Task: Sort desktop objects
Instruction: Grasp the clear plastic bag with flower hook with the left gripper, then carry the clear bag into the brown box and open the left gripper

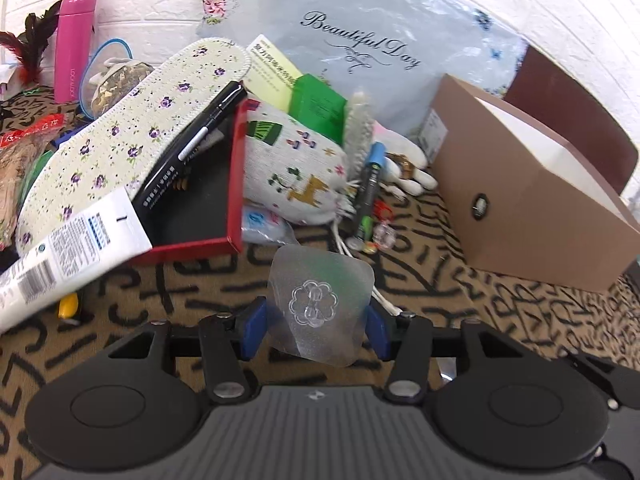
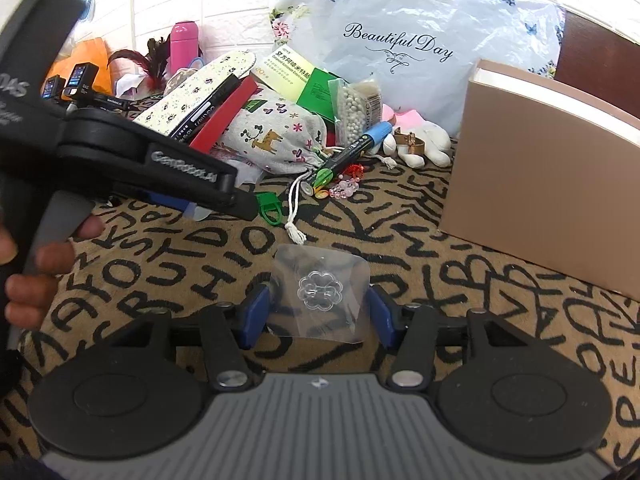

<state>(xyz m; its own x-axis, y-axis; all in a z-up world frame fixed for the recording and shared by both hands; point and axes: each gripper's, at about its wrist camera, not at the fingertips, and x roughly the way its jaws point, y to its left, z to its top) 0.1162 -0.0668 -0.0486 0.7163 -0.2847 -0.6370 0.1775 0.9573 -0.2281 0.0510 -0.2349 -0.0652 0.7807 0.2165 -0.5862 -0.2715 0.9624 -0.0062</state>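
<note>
My left gripper [image 1: 317, 320] is shut on a clear adhesive hook sheet [image 1: 320, 300] with a flower-shaped hook, held between its blue pads [image 1: 254, 326] above the patterned tablecloth. My right gripper [image 2: 318, 312] is shut on a second clear hook sheet [image 2: 320, 290] in the same way. The left gripper's body [image 2: 152, 164] shows at the left of the right wrist view, a hand around its handle. A brown cardboard box [image 1: 528, 196] stands open at the right; it also shows in the right wrist view [image 2: 548, 172].
A clutter pile lies behind: a red tray [image 1: 236, 168] with a black pen [image 1: 188, 148], a floral insole [image 1: 132, 132], a drawstring pouch [image 1: 296, 168], a blue-capped marker [image 1: 370, 188], a white tube [image 1: 68, 248], a pink bottle [image 1: 74, 40] and a plastic bag [image 1: 360, 52].
</note>
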